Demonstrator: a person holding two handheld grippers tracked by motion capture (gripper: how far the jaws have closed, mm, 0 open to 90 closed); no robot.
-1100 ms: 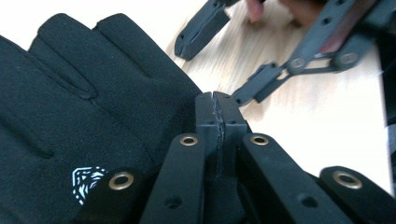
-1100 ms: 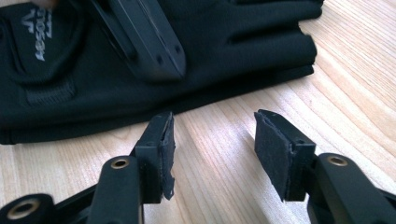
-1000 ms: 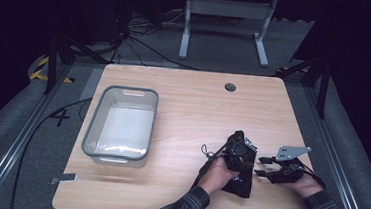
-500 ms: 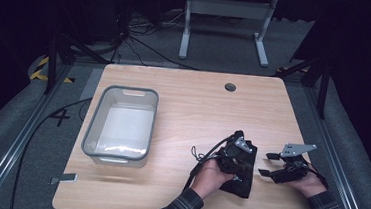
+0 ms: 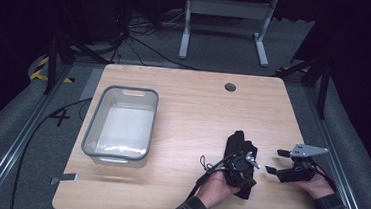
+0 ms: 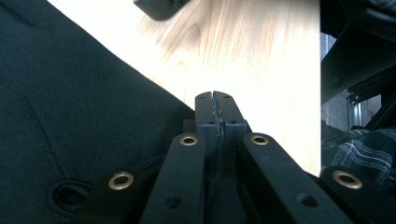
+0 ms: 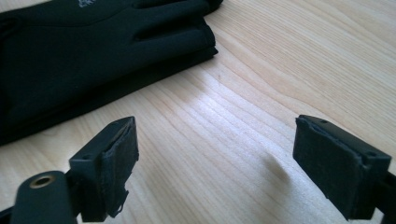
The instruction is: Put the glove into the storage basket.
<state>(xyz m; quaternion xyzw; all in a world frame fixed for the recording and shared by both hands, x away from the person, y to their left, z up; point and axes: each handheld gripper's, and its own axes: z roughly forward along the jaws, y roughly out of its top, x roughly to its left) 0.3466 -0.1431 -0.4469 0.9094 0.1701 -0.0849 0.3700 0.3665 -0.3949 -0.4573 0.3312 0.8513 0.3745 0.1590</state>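
Note:
A black glove (image 5: 240, 143) lies flat on the wooden table (image 5: 188, 109), near its front right. My left gripper (image 5: 253, 165) rests low on the glove's near part, pointing right. In the left gripper view, the left gripper (image 6: 215, 99) has its jaws pressed together at the edge of the glove (image 6: 70, 116), with bare wood beyond the tips. Just right of the glove my right gripper (image 5: 275, 160) stands open. In its own view, the right gripper (image 7: 215, 158) has bare wood between its pads, and the glove (image 7: 93, 46) lies ahead to the left.
A clear grey-rimmed plastic bin (image 5: 124, 89) sits on the left half of the table. A round cable hole (image 5: 230, 87) is near the far edge. Beyond the table stands a metal frame (image 5: 224, 27) with loose cables on the floor.
The left gripper has slid a little toward the near edge over the glove. The right gripper has barely shifted and stays open.

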